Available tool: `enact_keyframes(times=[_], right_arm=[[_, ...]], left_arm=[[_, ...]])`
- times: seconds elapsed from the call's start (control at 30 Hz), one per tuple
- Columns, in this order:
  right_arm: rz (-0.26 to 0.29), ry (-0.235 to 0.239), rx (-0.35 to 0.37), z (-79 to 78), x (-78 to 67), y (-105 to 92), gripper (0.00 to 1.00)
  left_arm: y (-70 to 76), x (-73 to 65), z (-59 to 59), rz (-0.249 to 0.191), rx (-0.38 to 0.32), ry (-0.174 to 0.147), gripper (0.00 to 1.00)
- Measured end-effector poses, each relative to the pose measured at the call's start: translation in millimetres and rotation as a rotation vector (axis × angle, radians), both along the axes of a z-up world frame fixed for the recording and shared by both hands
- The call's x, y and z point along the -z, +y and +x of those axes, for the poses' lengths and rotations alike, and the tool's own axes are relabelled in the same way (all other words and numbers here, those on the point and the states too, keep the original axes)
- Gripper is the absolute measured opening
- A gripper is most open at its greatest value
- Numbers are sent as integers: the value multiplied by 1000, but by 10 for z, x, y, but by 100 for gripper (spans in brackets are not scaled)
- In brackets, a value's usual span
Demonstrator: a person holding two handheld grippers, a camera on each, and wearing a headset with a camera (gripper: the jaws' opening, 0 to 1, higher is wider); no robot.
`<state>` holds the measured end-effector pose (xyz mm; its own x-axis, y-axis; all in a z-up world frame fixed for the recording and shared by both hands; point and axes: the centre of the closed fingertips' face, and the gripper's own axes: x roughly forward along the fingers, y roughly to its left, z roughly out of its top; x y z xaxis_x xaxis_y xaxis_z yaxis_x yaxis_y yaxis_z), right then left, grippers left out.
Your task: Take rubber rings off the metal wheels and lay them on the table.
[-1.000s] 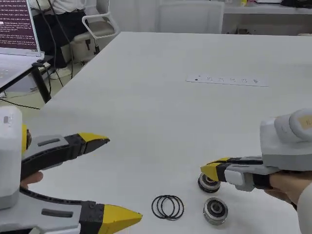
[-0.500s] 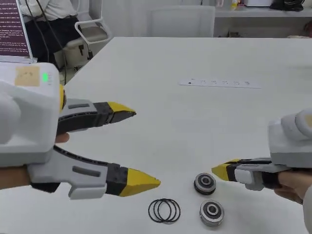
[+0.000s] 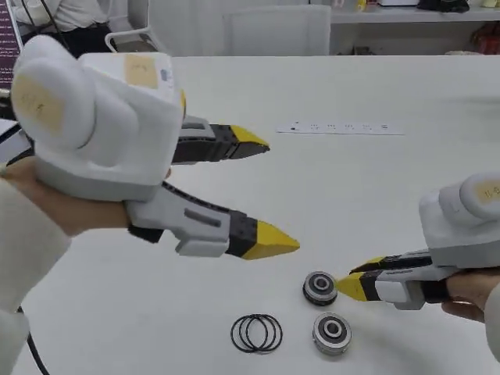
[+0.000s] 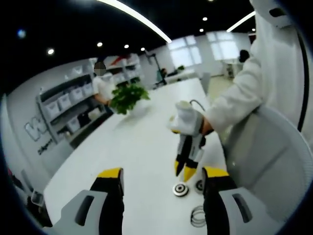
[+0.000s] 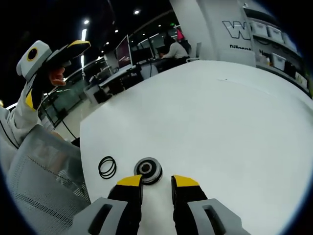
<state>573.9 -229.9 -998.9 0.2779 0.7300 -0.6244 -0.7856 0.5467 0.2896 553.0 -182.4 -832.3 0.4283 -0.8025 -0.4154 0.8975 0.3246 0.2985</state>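
Two metal wheels with black rubber rings lie near the table's front: one (image 3: 319, 287) just ahead of my right gripper (image 3: 349, 286), the other (image 3: 332, 332) closer to me. Several loose black rings (image 3: 256, 333) lie in a small pile to their left. The right gripper's jaws stand a narrow gap apart with nothing between them; in the right gripper view (image 5: 157, 182) a wheel (image 5: 148, 169) sits right off the left tip, with the rings (image 5: 107, 167) further left. My left gripper (image 3: 275, 195) hangs wide open above the table, holding nothing. Its own view looks down on a wheel (image 4: 180, 189) and the rings (image 4: 197, 215).
A white power strip (image 3: 340, 127) lies flat further back on the white table (image 3: 351, 195). Chairs stand past the far edge. A potted plant (image 4: 128, 98) and shelves show in the left gripper view, where a person stands.
My left gripper has risen and swung right and forward, over the middle of the table. The right gripper has stayed by the nearer-back wheel. Wheels and rings have not moved.
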Motion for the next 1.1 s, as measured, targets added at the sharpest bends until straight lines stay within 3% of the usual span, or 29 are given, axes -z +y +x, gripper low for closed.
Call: enact_keyframes(times=[0.13,0.23,0.37,0.47,0.57,0.63,0.73,0.87,1.0,1.1], right_arm=[[-26,-5,-35,-38,62,4,20],[-41,-10,-51,-51,90,9,19],[-61,-31,-73,-59,95,15,19],[-62,-33,-78,-69,99,21,18],[-61,-32,-76,-45,113,12,18],[-63,-30,-77,-46,122,10,18],[-64,-23,-83,-65,141,21,18],[-78,-25,-105,-97,168,39,18],[-80,-27,-111,-106,173,52,18],[-81,-24,-113,-113,187,62,18]], left_arm=[[-179,100,49,23,54,12,63],[-284,190,107,14,69,27,61],[-349,459,249,42,18,21,57],[-392,679,244,28,11,47,52],[-381,945,226,5,-24,116,47],[-350,1120,180,24,-19,161,46],[-315,1292,180,49,-22,192,43],[-326,1381,225,24,-46,228,40],[-338,1479,253,31,-62,228,33],[-356,1552,266,32,-79,247,25]])
